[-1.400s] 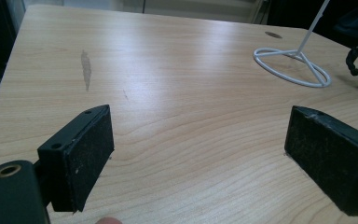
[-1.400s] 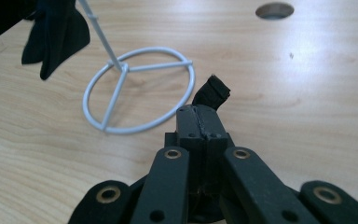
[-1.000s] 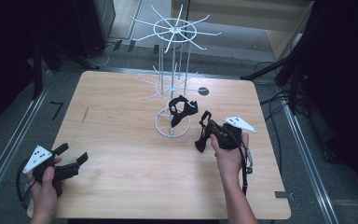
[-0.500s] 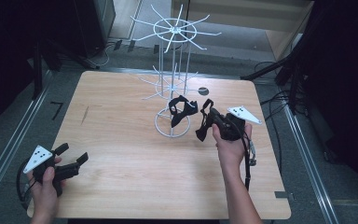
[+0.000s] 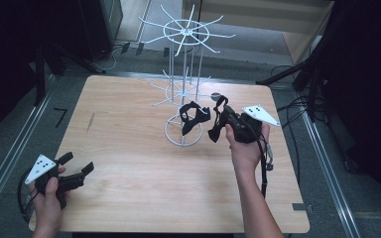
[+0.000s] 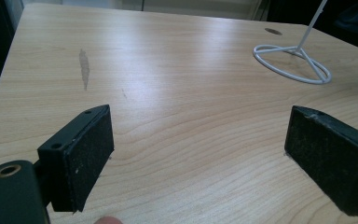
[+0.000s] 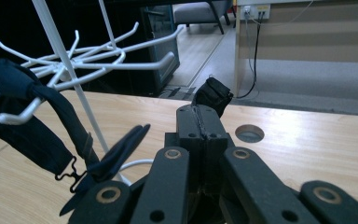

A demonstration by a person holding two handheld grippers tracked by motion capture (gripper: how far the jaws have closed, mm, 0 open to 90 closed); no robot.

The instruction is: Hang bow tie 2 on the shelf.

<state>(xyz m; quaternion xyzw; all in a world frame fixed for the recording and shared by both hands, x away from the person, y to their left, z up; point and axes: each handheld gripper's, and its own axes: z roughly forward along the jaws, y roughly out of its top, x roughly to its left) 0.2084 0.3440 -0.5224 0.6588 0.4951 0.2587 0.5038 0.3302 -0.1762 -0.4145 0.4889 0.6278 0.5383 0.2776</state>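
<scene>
A white wire hook stand (image 5: 183, 74) rises from a ring base (image 5: 174, 138) at the table's middle back. A dark bow tie (image 5: 193, 117) hangs on one of its lower hooks (image 7: 9, 117); in the right gripper view the same hung bow tie (image 7: 32, 126) shows at the left. My right gripper (image 5: 220, 115) is just right of the stand, shut on a second dark bow tie (image 5: 214, 132), whose wing (image 7: 119, 154) droops to the left while a strap end (image 7: 212, 95) sticks up past the closed jaws (image 7: 199, 114). My left gripper (image 5: 77, 164) rests open at the front left corner, its pads (image 6: 91, 154) holding nothing.
The wooden table (image 5: 129, 148) has a round cable hole (image 5: 216, 94) behind the stand and a dark smear (image 5: 90, 122) at the left. Upper hooks (image 5: 186, 32) of the stand spread wide above. Cables and dark equipment lie on the floor around the table.
My right gripper has carried its bow tie away from the person and up, closer to the stand's lower hooks. The left gripper has stayed put.
</scene>
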